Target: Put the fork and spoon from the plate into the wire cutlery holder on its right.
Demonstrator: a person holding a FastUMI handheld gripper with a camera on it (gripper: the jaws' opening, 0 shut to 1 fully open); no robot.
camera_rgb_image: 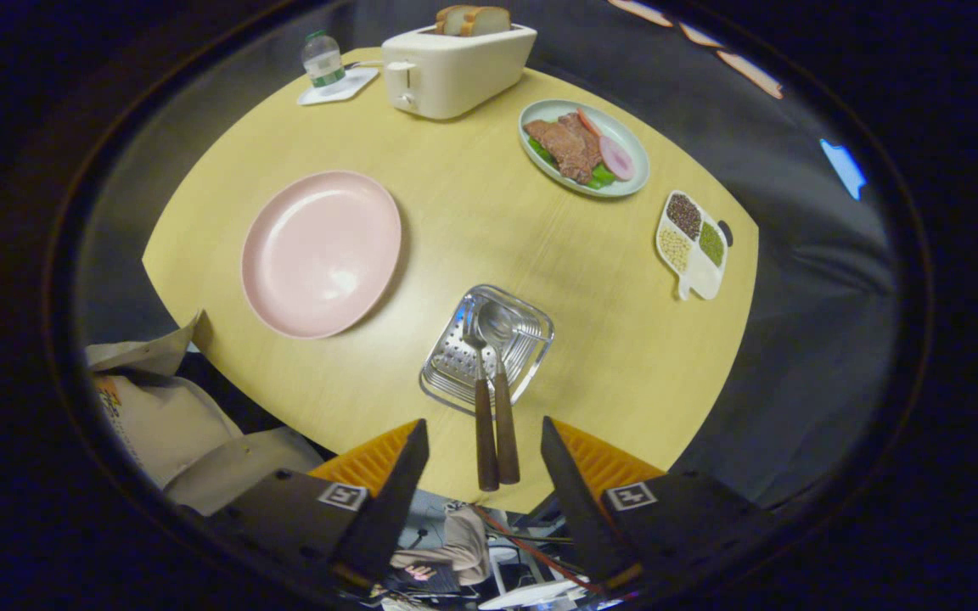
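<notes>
Gripper view looks down from above onto a round pale wooden surface (455, 221), with the hand-held gripper (484, 462) hanging over its near edge. Its two fingers are spread wide and hold nothing; the gap between them frames the brown handles of the fork (482, 407) and spoon (502, 399). Both utensils stand together in the wire cutlery holder (531, 327), a silvery square basket with a perforated base, just ahead of the fingers. Their metal heads rest down in the holder while the handles lean out over its near rim toward the gripper, side by side and touching or nearly so. To the holder's left sits the pink plate (321, 252), bare, which fits a judgement that both pieces have already been delivered and the task is essentially finished. The wide-open, empty fingers suggest a release or a retreat, not a fresh grasp. Farther across the surface stand a cream toaster (455, 68) with two bread slices (472, 19) in its slots, a small plastic bottle (323, 59) on a white coaster (340, 86), a pale green oval dish of meat and vegetables (584, 146), and a white divided dish of beans and seeds (693, 244). Near the gripper's left finger, a person's light sleeve (166, 416) shows beside the surface.
</notes>
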